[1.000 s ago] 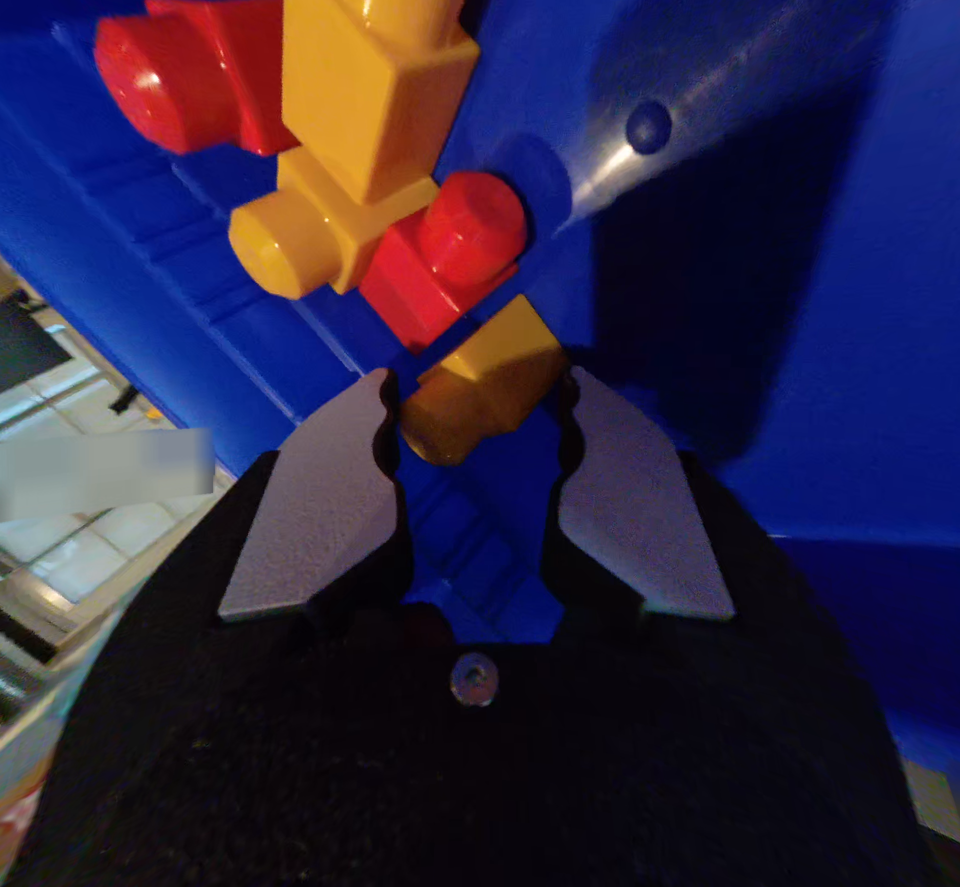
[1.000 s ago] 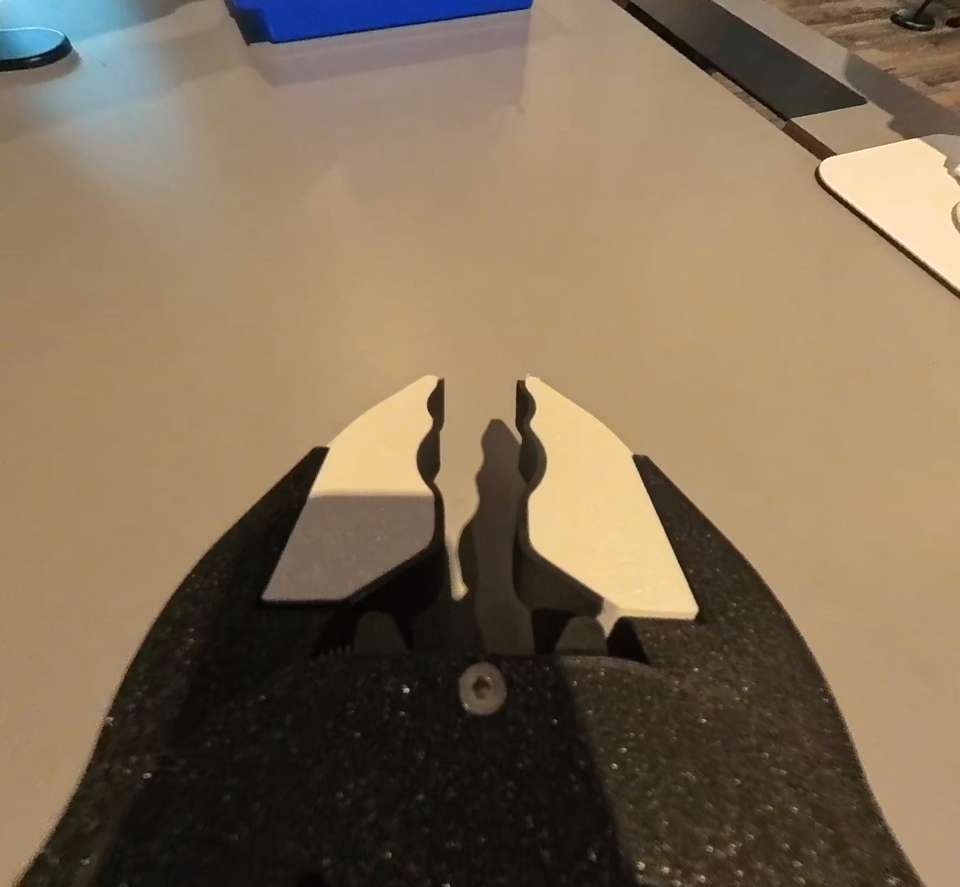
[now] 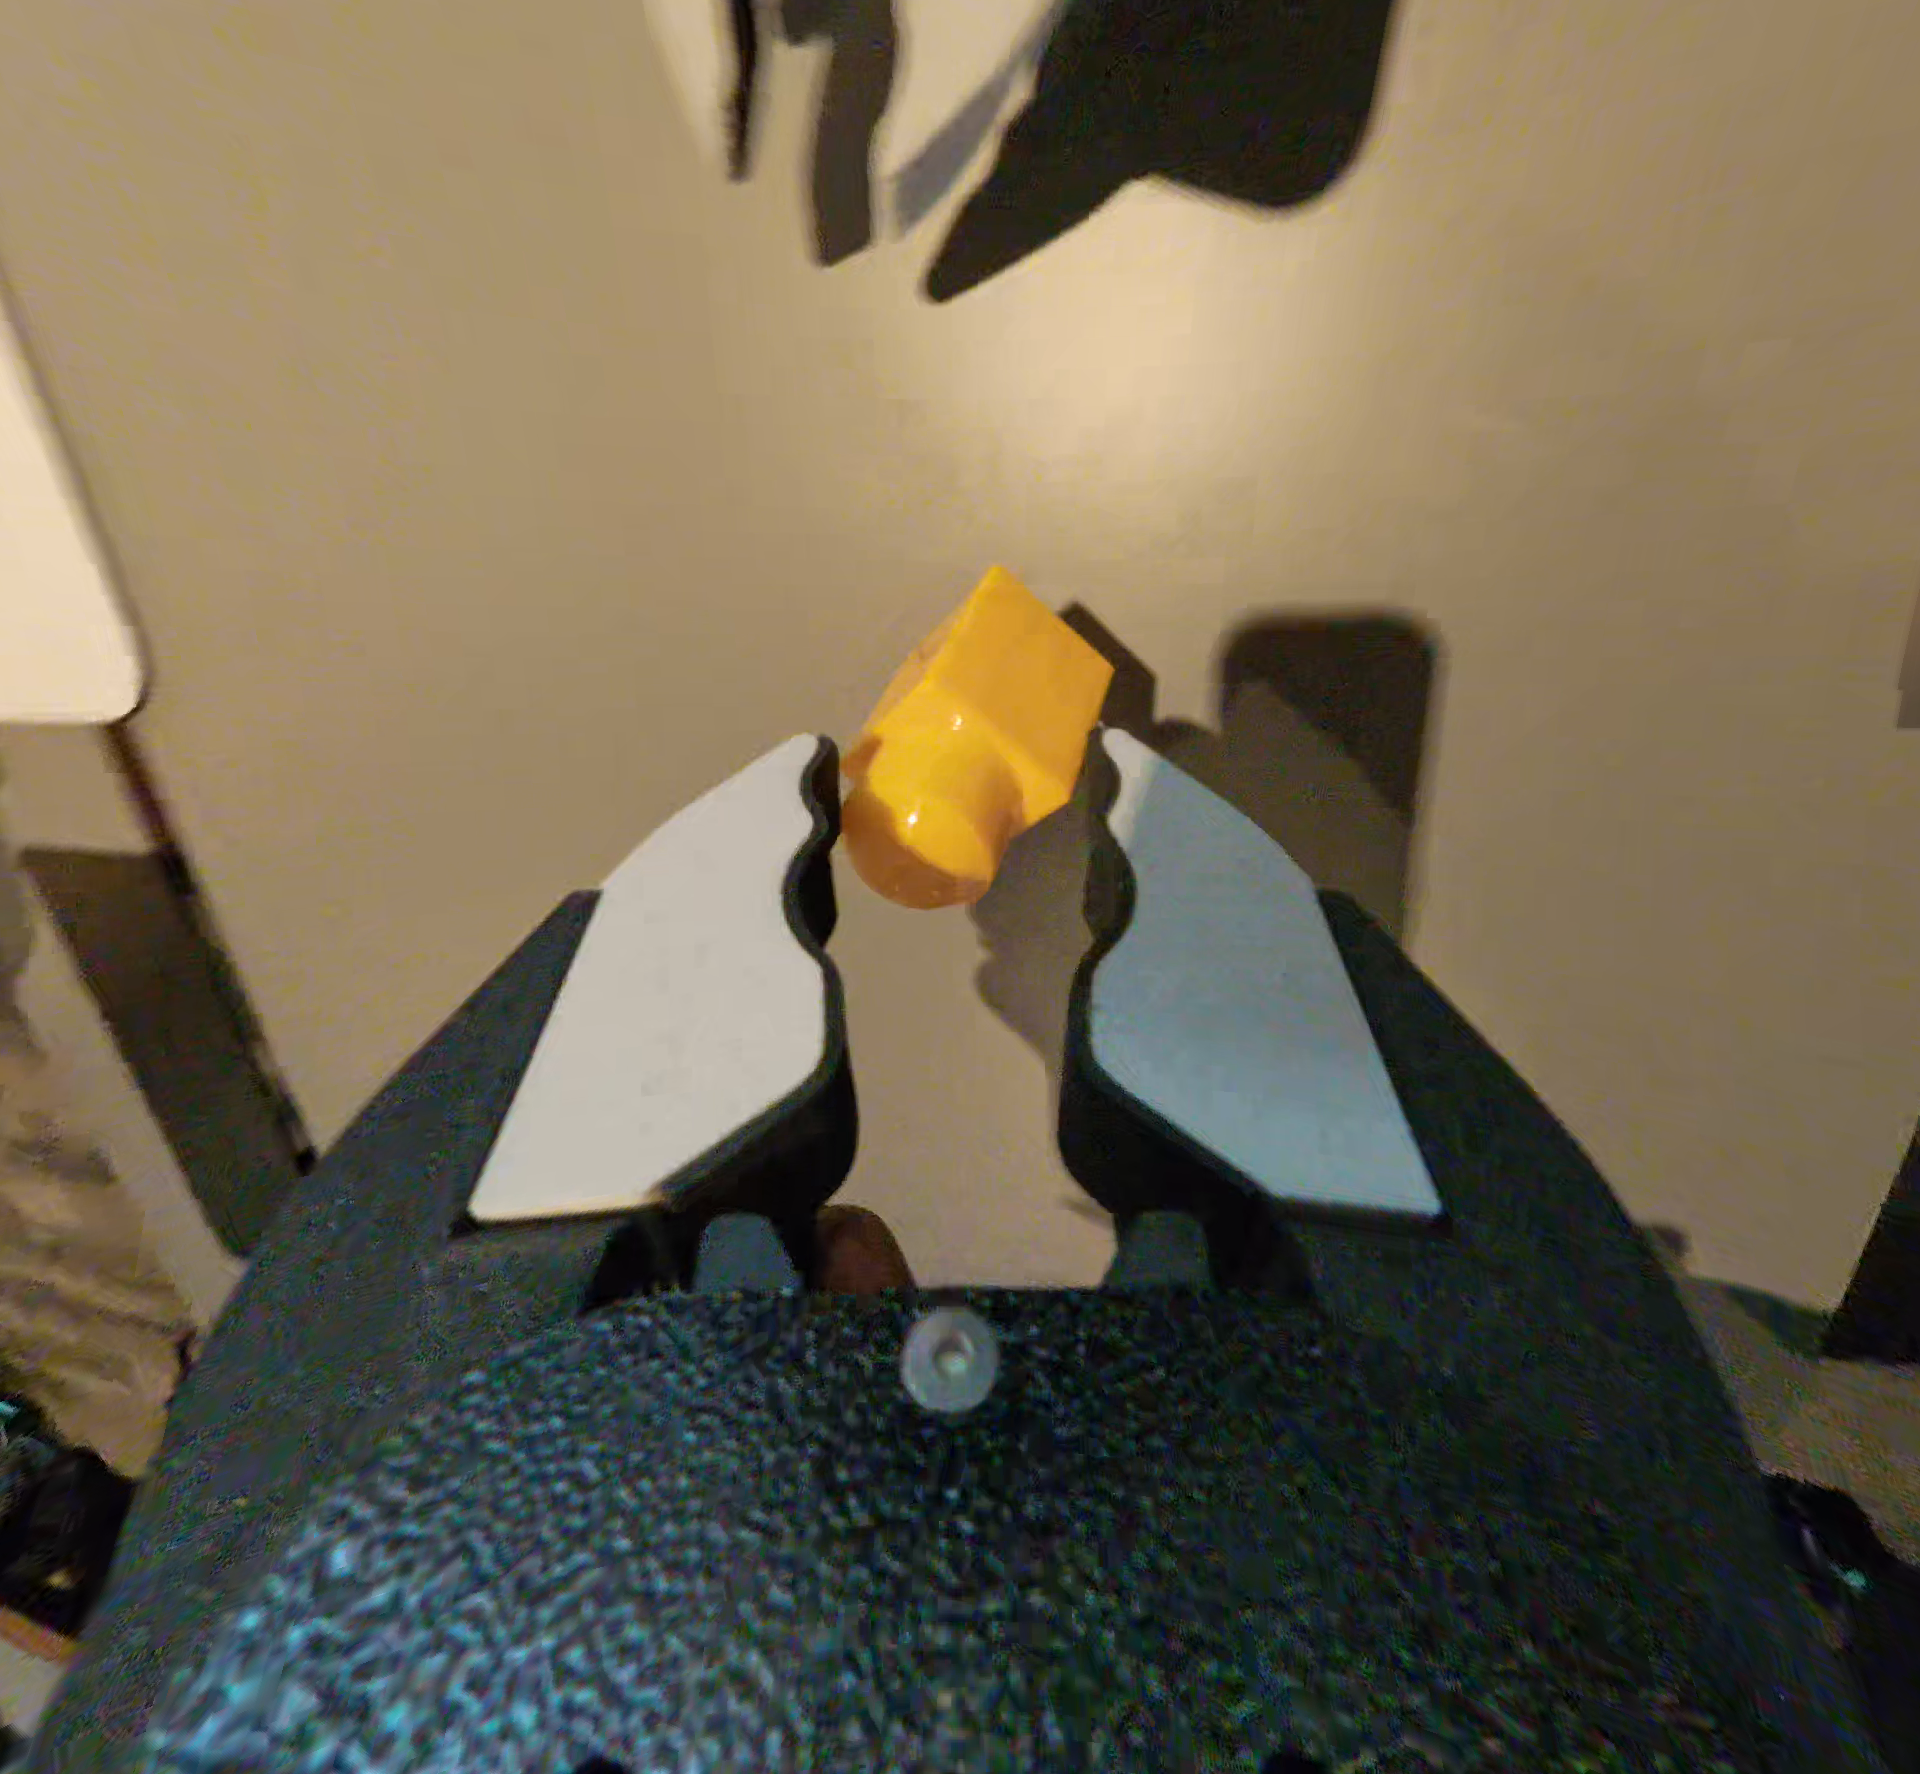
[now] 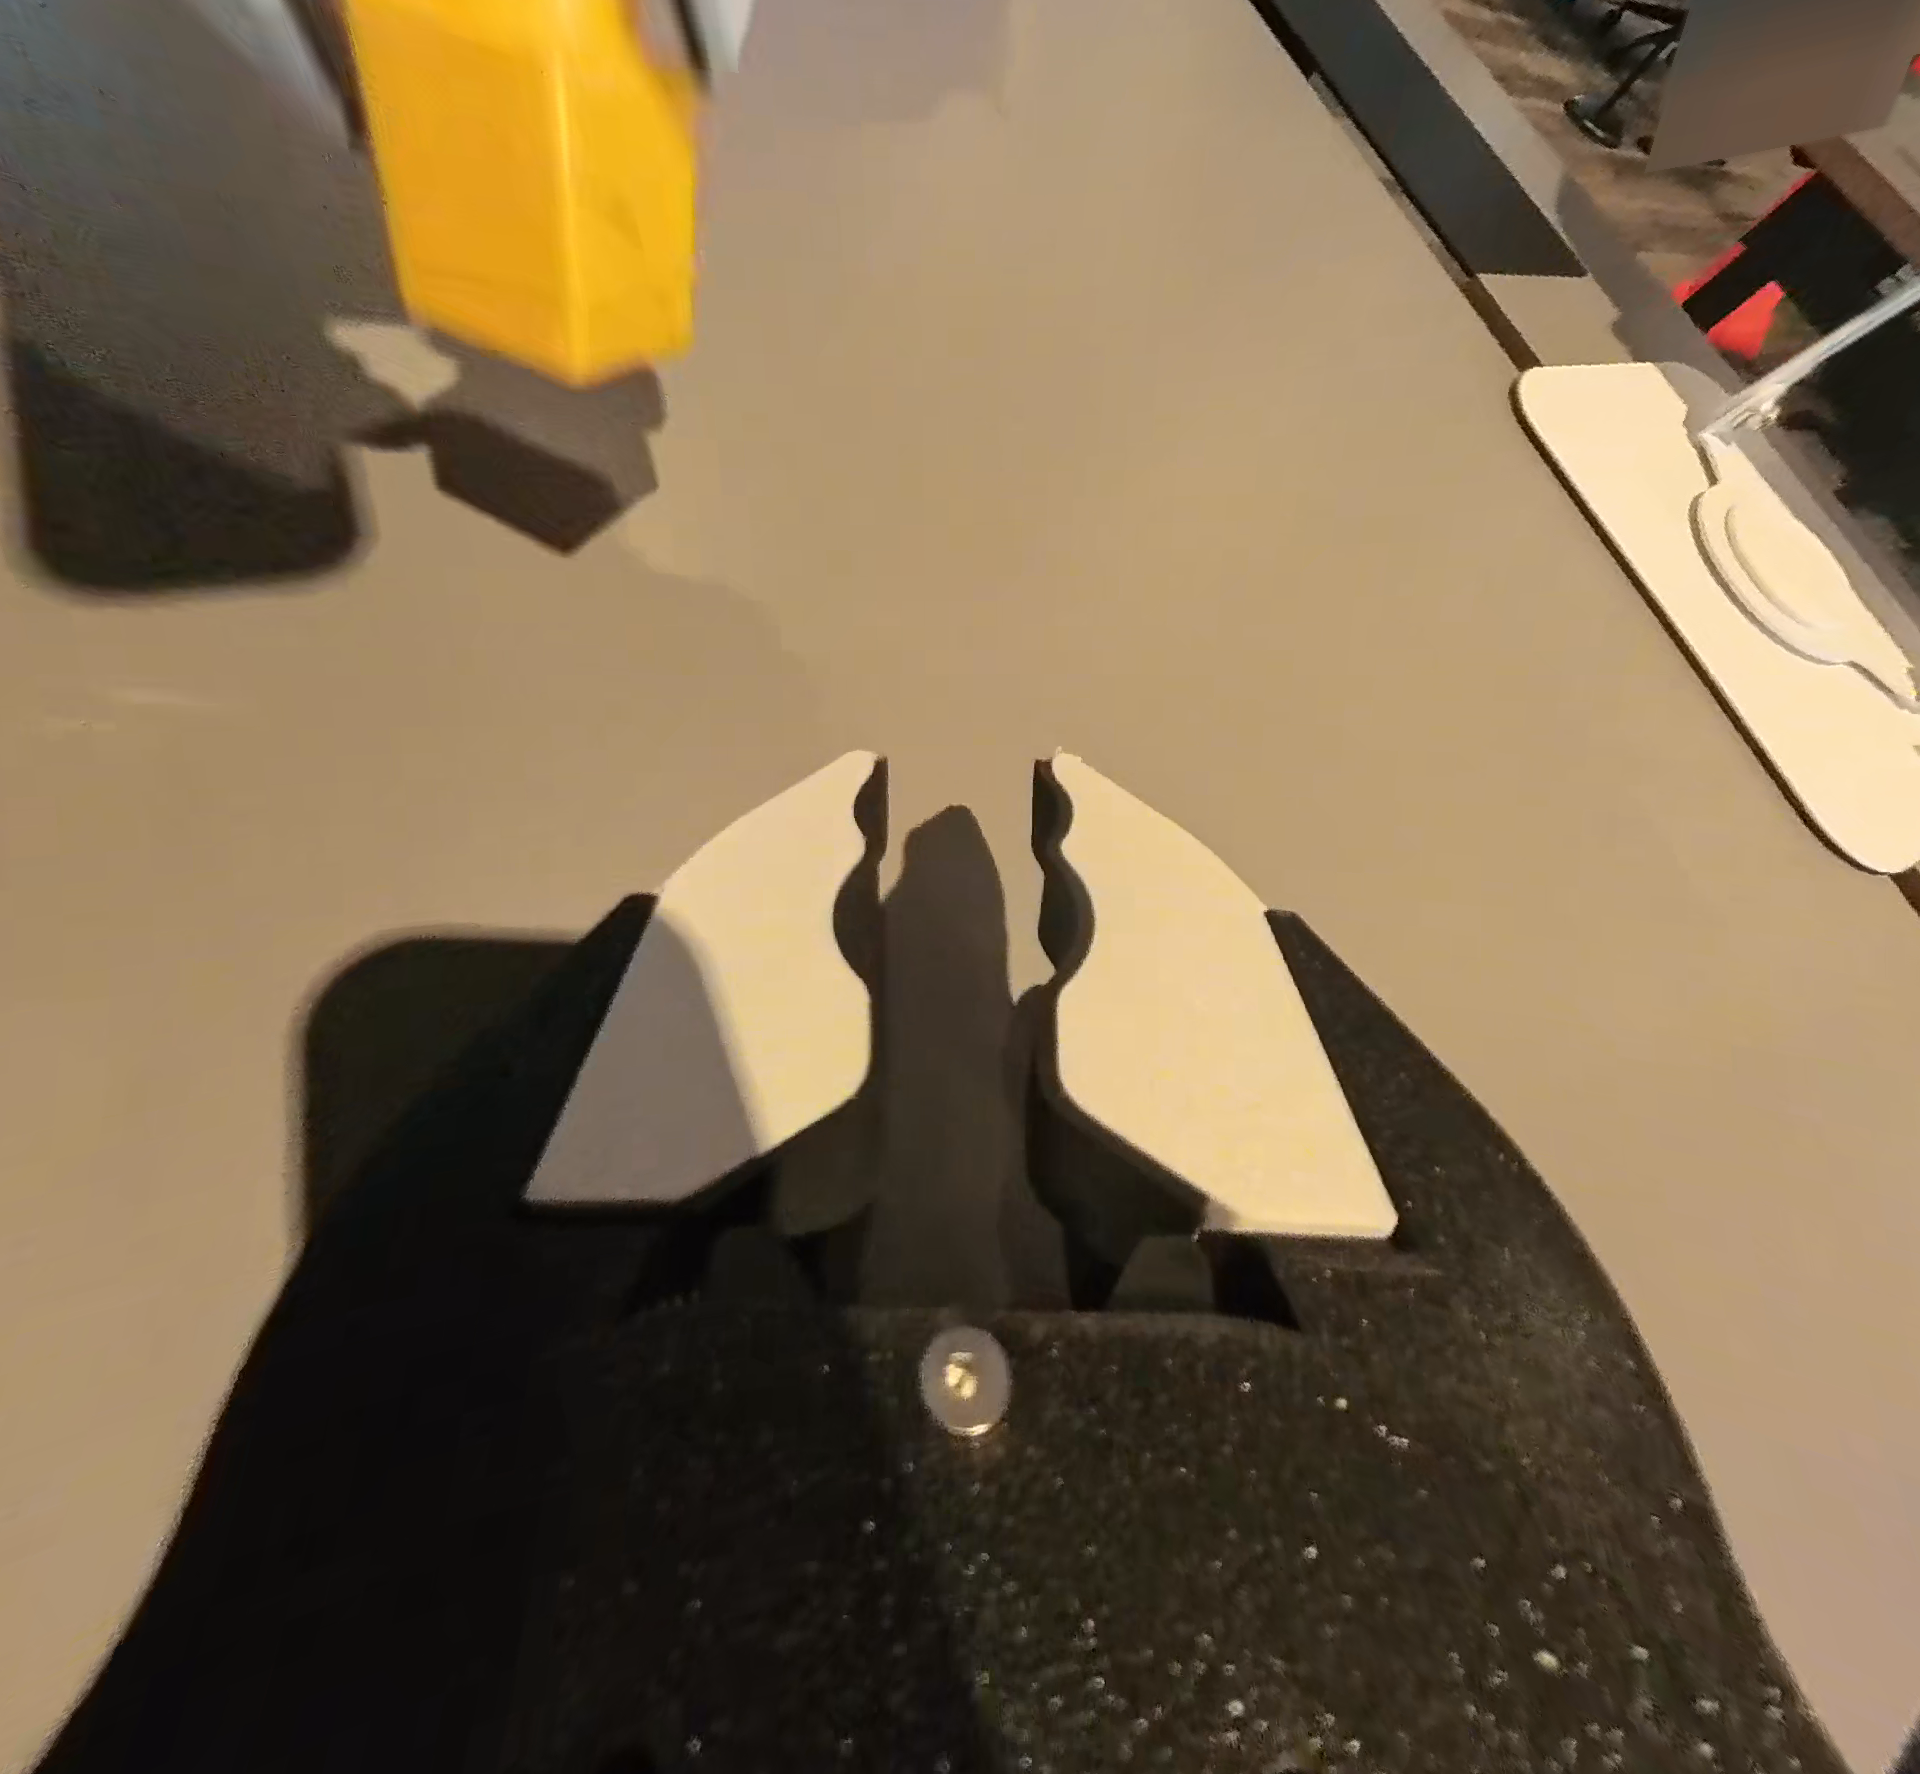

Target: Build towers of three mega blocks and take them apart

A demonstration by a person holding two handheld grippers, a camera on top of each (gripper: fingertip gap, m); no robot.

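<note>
My left gripper is shut on a yellow mega block and holds it tilted, stud towards the camera, just above the grey table. The same block shows blurred at the upper left of the right wrist view, gripped from above, with its shadow on the table under it. My right gripper is low over the table, empty, its jaws a narrow gap apart. It also shows blurred at the top of the left wrist view. No other block is in view.
A white mat with a round white disc lies at the table's right edge. A black strip runs along the far right. A white board lies at the left in the left wrist view.
My left gripper has lifted the yellow block out of the blue bin and carried it over the table, in front of the right gripper. The right gripper has hardly moved.
</note>
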